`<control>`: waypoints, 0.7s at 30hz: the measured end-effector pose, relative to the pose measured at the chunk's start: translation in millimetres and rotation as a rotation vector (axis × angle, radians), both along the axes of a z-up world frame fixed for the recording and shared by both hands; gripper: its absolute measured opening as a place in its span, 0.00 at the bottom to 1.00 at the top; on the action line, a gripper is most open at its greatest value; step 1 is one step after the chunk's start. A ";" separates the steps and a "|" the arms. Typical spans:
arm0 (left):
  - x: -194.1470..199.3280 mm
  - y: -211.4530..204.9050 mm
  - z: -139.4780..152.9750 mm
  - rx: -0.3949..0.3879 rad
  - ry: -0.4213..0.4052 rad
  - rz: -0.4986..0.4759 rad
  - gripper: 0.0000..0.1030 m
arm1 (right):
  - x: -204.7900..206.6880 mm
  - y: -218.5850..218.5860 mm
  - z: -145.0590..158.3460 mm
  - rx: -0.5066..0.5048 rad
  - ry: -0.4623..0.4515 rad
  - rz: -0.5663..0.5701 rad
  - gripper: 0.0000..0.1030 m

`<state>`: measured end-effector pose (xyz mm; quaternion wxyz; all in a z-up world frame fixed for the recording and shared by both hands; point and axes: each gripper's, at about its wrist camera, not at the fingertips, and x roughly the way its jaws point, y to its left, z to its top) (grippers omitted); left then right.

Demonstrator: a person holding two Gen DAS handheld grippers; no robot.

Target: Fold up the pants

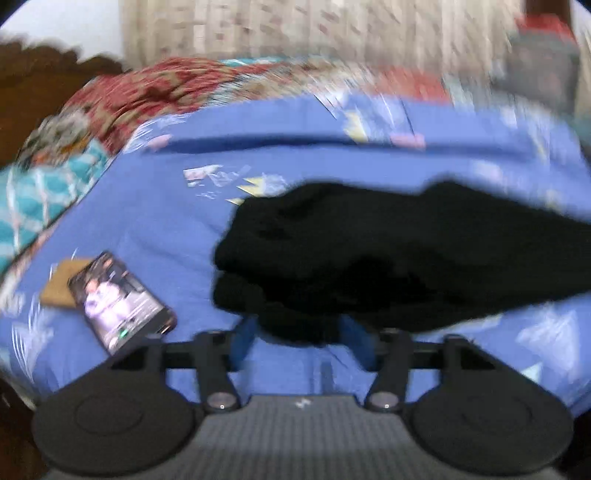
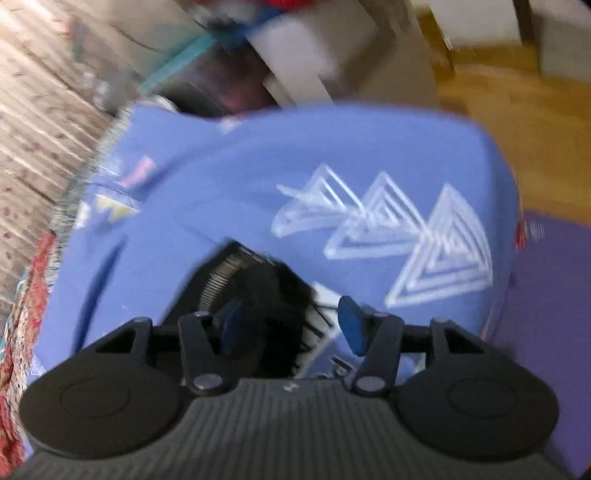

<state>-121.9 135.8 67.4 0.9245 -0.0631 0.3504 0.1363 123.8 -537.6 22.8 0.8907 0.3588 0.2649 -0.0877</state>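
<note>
- The bed (image 1: 155, 229) under its blue sheet with pale triangle prints filled both views; a curtain (image 1: 295, 26) hung behind it, wooden flooring (image 2: 517, 122) showed past its corner, and a red and teal patterned quilt (image 1: 122, 96) lay heaped at the far left side.
- The pants (image 1: 369, 254), black and bunched into a thick mass, lay across the middle of the sheet and ran off toward the right, their near edge hanging down between my left fingers.
- I judged the fold to be partly made, with layers stacked but the bundle not yet flat or squared.
- My left gripper (image 1: 297, 336) stood fairly wide, its blue pads either side of the drooping black cloth; through the blur I could not tell whether they pinched it.
- My right gripper (image 2: 290, 325) was spread open over the ribbed waistband end of the pants, near the bed's corner, gripping nothing that I could make out.
- The next move, I judged, called for closing on both ends and carrying one over the other evenly, keeping the layers from sliding.
- A phone (image 1: 122, 299) with a lit screen lay on the sheet left of the pants, resting partly on a small brown card (image 1: 59, 284), well clear of the cloth.
</note>
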 end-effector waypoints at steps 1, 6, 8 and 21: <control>-5.8 10.9 4.6 -0.052 -0.028 0.034 0.67 | -2.9 7.0 8.1 -0.015 -0.034 0.023 0.57; 0.3 83.5 7.7 -0.374 -0.070 0.209 0.90 | -3.4 71.1 37.0 -0.015 -0.157 0.283 0.57; 20.1 103.9 -4.1 -0.515 -0.041 0.212 0.94 | 3.8 117.7 41.3 -0.023 -0.142 0.450 0.57; 62.8 97.5 -30.4 -0.612 -0.101 0.240 0.24 | 3.9 496.8 14.2 -0.137 0.001 1.328 0.25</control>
